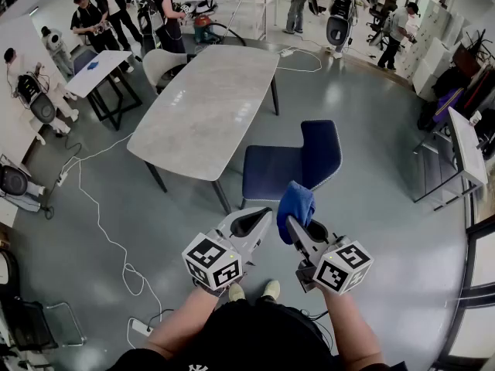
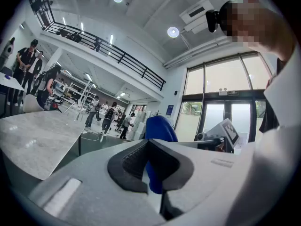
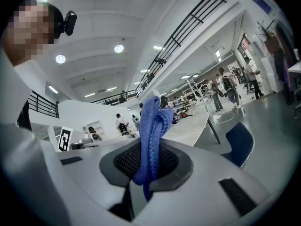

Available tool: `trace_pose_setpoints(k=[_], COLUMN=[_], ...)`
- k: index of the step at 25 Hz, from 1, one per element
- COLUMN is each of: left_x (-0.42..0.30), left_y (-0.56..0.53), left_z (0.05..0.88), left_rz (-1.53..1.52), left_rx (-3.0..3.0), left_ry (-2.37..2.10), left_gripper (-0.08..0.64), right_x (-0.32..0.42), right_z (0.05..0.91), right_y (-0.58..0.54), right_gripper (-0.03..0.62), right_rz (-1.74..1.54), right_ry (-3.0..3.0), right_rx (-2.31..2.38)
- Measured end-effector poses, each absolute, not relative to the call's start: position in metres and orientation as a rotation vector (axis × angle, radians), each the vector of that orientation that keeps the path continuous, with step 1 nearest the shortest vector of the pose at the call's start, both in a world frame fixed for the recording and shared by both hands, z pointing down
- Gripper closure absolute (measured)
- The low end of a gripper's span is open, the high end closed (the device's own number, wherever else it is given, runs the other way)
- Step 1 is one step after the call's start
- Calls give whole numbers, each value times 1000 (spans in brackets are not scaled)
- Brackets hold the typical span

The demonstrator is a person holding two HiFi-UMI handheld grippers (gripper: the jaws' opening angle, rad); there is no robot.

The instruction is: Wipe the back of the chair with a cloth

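Note:
The dark blue chair (image 1: 272, 172) stands in front of me with its seat towards the table, and its back (image 1: 322, 151) is on the right side. A blue cloth (image 1: 296, 203) sticks up from my right gripper (image 1: 298, 226), which is shut on it just short of the chair's seat. In the right gripper view the cloth (image 3: 153, 126) hangs folded between the jaws of the right gripper (image 3: 148, 166), with the chair (image 3: 240, 142) low at the right. My left gripper (image 1: 259, 216) is beside it, shut and empty. The left gripper view shows the left gripper (image 2: 153, 161) with the cloth (image 2: 159, 126) beyond it.
A long grey marble table (image 1: 205, 107) stretches away behind the chair, with a white chair (image 1: 162, 64) at its far end. White cables (image 1: 100, 222) trail over the floor at left. A white desk (image 1: 468, 149) stands at right. Several people work in the background.

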State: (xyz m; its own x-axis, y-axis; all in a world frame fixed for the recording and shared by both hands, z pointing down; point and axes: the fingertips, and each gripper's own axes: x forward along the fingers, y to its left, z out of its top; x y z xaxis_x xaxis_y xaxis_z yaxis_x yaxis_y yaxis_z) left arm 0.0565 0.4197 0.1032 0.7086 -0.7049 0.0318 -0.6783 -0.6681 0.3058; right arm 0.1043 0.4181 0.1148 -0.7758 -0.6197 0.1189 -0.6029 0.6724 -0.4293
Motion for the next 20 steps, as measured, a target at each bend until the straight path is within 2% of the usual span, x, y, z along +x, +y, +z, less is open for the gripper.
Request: trace_pose_setpoints(k=[7, 13, 20], left_x=[60, 41, 59], left_y=[426, 414, 395], left_z=[113, 115, 113], left_rz=[-125, -139, -142], left_rx=[2617, 2577, 2592], left_ry=[-1094, -1180, -1197], left_gripper=[552, 552, 552], right_x=[111, 158, 183], right_z=[123, 120, 126], right_y=[423, 404, 383], right_gripper=[531, 529, 529], right_rz=[-747, -772, -819], right_ry=[2822, 2731, 2664], right_rx=[-1026, -1112, -1084])
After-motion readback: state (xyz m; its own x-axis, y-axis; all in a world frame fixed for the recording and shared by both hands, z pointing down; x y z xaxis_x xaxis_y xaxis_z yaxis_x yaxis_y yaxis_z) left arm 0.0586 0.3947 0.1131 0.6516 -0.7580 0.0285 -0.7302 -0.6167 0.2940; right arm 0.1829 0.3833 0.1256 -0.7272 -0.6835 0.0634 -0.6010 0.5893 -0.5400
